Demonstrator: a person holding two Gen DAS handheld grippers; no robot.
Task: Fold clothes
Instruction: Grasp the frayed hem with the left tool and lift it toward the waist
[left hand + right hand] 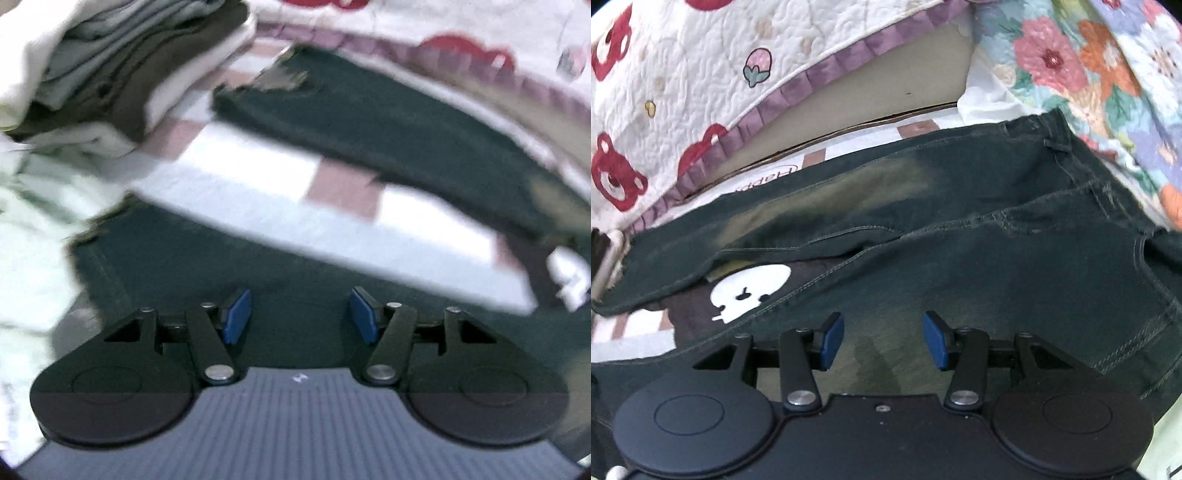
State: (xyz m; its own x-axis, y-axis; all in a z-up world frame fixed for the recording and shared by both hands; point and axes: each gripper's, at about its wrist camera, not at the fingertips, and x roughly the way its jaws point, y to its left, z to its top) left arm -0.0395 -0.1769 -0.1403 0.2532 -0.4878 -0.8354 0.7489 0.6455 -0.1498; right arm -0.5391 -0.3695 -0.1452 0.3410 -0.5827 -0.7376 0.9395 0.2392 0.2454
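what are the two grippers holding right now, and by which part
Nothing. The left gripper and the right gripper are both open over the dark jeans, with no cloth between the fingers.

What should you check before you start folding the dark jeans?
1. Left hand-held gripper open, nothing in it: ok.
2. Right hand-held gripper open, nothing in it: ok.
3. Dark green denim jeans spread out with legs apart: ok.
4. Nothing caught under the jeans: not ok, a dark garment with a white skull print lies partly under them.
5. Stack of folded clothes lies apart from the jeans: ok.
6. Far leg hem flat: cannot tell, blurred.
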